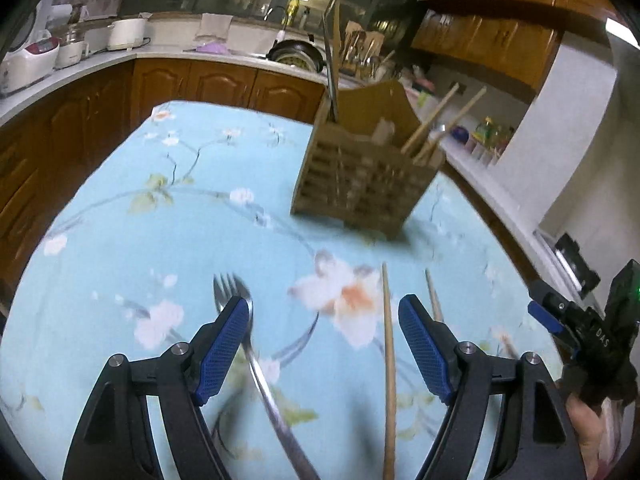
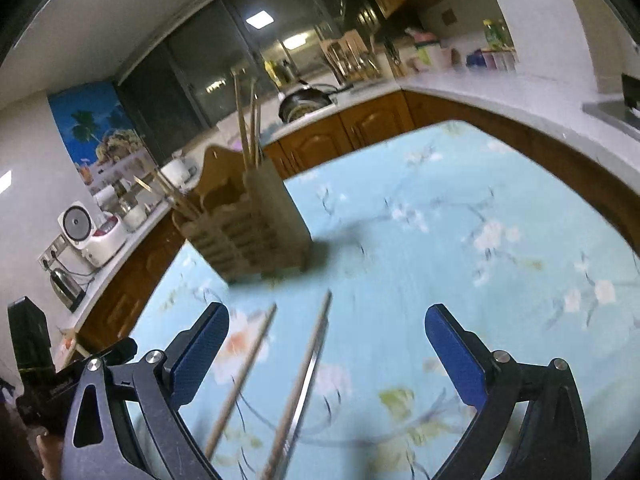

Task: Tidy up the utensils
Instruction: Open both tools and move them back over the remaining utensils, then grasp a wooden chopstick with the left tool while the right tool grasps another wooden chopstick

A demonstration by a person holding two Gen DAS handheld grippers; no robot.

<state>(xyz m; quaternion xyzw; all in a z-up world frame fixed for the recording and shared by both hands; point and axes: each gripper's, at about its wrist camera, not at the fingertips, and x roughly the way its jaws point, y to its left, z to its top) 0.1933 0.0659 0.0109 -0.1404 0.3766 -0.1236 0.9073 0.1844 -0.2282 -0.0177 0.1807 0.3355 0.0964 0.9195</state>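
Observation:
A slatted wooden utensil holder stands on the floral blue tablecloth with chopsticks and a metal utensil upright in it. Nearer me a metal fork and a wooden chopstick lie on the cloth between the fingers of my left gripper, which is open and pressing on nothing. The fork runs close beside its left pad. A second chopstick lies by the right pad. My right gripper is wide open above two chopsticks, and a shiny metal strip lies along the right one.
The table's far edge faces wooden cabinets and a white counter with a rice cooker, a pan and bottles. Open cloth spreads to the right of the holder. The right gripper's black body shows at the left view's edge.

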